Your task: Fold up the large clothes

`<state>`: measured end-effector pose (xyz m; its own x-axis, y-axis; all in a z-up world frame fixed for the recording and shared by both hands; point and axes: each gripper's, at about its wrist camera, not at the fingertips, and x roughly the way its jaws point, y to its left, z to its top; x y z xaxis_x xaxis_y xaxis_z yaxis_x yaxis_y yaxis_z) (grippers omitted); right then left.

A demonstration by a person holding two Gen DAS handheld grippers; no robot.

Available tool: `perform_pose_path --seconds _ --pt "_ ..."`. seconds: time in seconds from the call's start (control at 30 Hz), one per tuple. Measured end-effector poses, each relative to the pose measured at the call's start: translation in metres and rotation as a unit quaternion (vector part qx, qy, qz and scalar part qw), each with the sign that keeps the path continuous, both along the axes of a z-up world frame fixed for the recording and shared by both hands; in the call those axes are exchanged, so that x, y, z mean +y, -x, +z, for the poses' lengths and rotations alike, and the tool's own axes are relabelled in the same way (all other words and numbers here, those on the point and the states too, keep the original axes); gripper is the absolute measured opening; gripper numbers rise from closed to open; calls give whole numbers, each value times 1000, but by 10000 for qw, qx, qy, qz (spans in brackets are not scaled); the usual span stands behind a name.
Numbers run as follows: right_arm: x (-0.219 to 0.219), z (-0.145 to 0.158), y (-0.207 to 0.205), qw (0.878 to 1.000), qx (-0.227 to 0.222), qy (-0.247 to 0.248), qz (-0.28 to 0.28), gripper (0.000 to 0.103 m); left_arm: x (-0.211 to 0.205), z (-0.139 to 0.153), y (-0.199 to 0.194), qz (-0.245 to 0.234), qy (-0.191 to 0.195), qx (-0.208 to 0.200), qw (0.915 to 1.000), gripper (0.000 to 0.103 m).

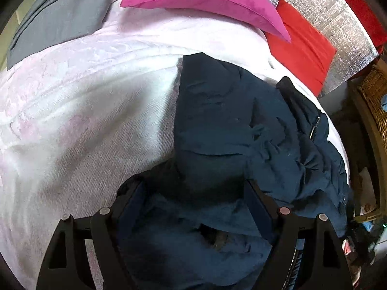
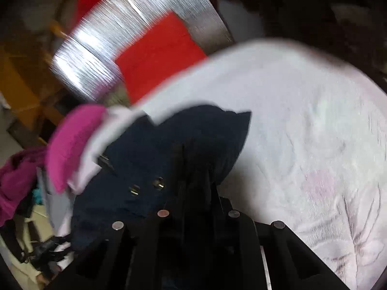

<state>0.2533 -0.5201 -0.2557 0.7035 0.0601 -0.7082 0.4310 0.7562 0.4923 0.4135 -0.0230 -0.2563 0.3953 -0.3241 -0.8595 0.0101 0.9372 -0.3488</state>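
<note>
Both grippers are busy with the dark blue jacket [image 1: 229, 120], which lies crumpled on the pale pink blanket [image 1: 84, 101] of a bed. Seen from its own camera, the left gripper [image 1: 193, 205] has its two fingers spread wide, with a thick bunch of jacket cloth sitting between them; it is not squeezing that cloth. The right gripper [image 2: 196, 169] has its fingers pressed close together, and a peak of jacket seems to be pinched there, though this view is blurry, so I think that more than I know it. Two shiny snaps [image 2: 147, 186] show on the cloth just beside the right gripper, and a zipper [image 1: 314, 128] shows on the far side in the left view. A pink pillow [image 1: 205, 0] and a red pillow [image 1: 302, 48] sit at the head of the bed, well apart from the jacket. To my eye the job has hardly begun, because the jacket is a lump and not flat. A good way would be to close the left fingers on an edge, not on a fat bunch. Then both grippers could pull away from each other, slow and even, so the jacket spreads flat before any fold. Puffy cloth may slip, so the grip should be deep.
</note>
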Motion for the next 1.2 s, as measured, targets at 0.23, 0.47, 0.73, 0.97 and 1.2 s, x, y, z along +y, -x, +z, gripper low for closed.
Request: perform_pose_path --seconds 0.23,0.47,0.73,0.97,1.2 --pt "-15 19 27 9974 -190 -633 -297 65 -1 32 20 -128 -150 -284 9994 83" --pt "17 50 70 9863 -819 -1414 228 65 -11 51 61 -602 904 -274 9937 83" --pt "70 -9 43 9571 -103 -2824 639 65 -18 -8 47 -116 2001 1013 9745 83" --pt "58 -32 22 9477 -333 -3174 -46 65 7 -31 25 606 2994 991 9470 83" --pt "42 -51 27 9165 -965 -3826 -662 62 26 -38 13 975 3617 776 9239 78"
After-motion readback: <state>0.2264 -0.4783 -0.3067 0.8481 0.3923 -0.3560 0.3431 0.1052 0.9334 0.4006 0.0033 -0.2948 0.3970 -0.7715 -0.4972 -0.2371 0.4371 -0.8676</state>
